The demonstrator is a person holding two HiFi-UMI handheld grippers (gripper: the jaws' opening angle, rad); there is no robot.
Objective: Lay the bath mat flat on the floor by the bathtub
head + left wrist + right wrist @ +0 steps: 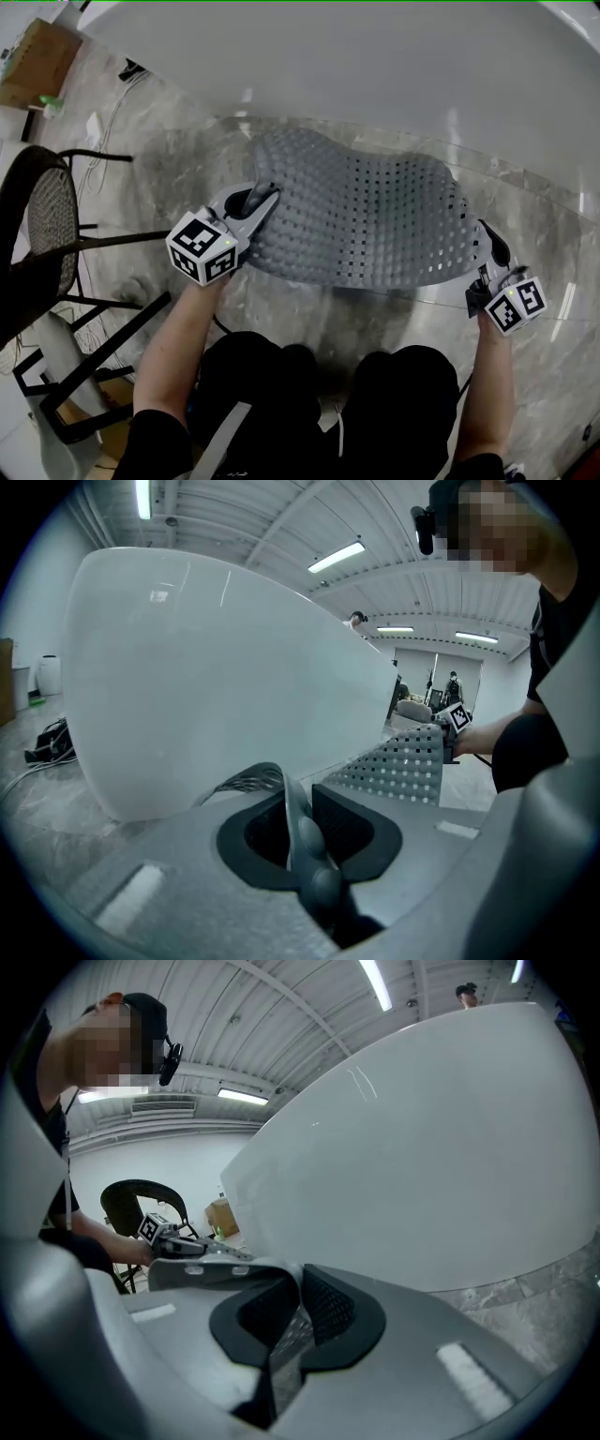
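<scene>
A grey perforated bath mat [366,216] hangs stretched between my two grippers, above the marble floor, just in front of the white bathtub [375,66]. My left gripper [260,199] is shut on the mat's left corner; in the left gripper view the mat's edge [291,799] is pinched between the pads and the rest of the mat [412,766] runs off to the right. My right gripper [489,246] is shut on the mat's right corner, and in the right gripper view the mat edge [281,1307] sits folded between its pads. The mat bulges upward in the middle.
A black mesh chair [42,234] stands at the left, close to my left arm. A cardboard box [37,61] and cables [117,112] lie at the far left by the tub. The tub wall [216,677] rises right ahead of both grippers.
</scene>
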